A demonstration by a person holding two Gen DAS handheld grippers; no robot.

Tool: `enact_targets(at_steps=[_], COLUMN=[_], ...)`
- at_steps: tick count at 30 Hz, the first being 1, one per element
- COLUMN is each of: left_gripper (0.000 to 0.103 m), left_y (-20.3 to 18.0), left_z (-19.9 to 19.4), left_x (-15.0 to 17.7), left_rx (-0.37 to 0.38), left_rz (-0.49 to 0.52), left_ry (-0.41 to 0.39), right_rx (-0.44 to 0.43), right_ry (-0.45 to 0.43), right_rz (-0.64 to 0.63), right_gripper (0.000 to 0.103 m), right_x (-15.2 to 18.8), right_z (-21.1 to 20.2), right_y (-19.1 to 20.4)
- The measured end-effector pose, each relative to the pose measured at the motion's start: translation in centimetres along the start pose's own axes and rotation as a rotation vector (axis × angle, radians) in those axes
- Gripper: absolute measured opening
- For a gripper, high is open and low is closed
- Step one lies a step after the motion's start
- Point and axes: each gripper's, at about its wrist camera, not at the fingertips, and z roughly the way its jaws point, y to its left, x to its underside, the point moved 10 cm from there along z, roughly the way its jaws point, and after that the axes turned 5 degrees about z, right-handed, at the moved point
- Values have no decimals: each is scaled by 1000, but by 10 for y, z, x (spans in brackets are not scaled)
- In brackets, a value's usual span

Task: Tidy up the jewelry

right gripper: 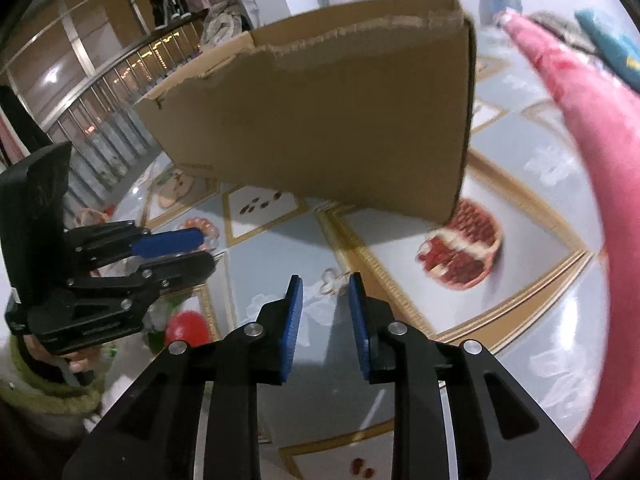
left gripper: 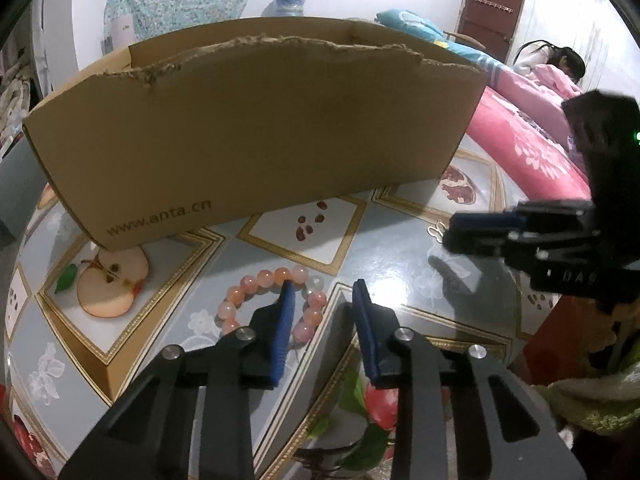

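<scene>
A bracelet (left gripper: 256,282) of pink and orange beads lies on the fruit-patterned tablecloth (left gripper: 304,248), just in front of a cardboard box (left gripper: 260,132). My left gripper (left gripper: 324,283) is down over it. Its left pad sits inside the ring, and the ring's right side lies between the jaws. A gap shows before the right pad, so the gripper is open. A small clear trinket (right gripper: 334,282) lies on the cloth between the tips of my right gripper (right gripper: 325,280), which is open and not touching it. The right wrist view shows the left gripper (right gripper: 208,250) beside the bracelet (right gripper: 198,223).
The torn-topped cardboard box (right gripper: 340,120) stands open-topped close behind both grippers. A pink blanket (left gripper: 520,132) borders the table's right edge, with a person (left gripper: 560,64) lying beyond it. A hand in a green sleeve (right gripper: 40,392) holds the left gripper.
</scene>
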Motion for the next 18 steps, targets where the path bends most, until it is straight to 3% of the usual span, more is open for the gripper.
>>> enact_targets(at_steps=[3, 7, 12, 18], left_gripper=[27, 27, 27, 27], left_y=[0, 1, 1, 1], left_z=[1, 1, 1, 1], left_x=[0, 0, -1, -1], left_rx=[2, 1, 1, 0], left_rz=[2, 3, 3, 4], left_ry=[-1, -1, -1, -3], right_rx=[-66, -53, 64, 170], right_ry=[12, -1, -45, -76], right_rz=[27, 20, -29, -205], right_gripper=[25, 25, 26, 26], right_x=[4, 4, -1, -1], right_z=[1, -2, -7, 1], right_y=[10, 11, 0, 6])
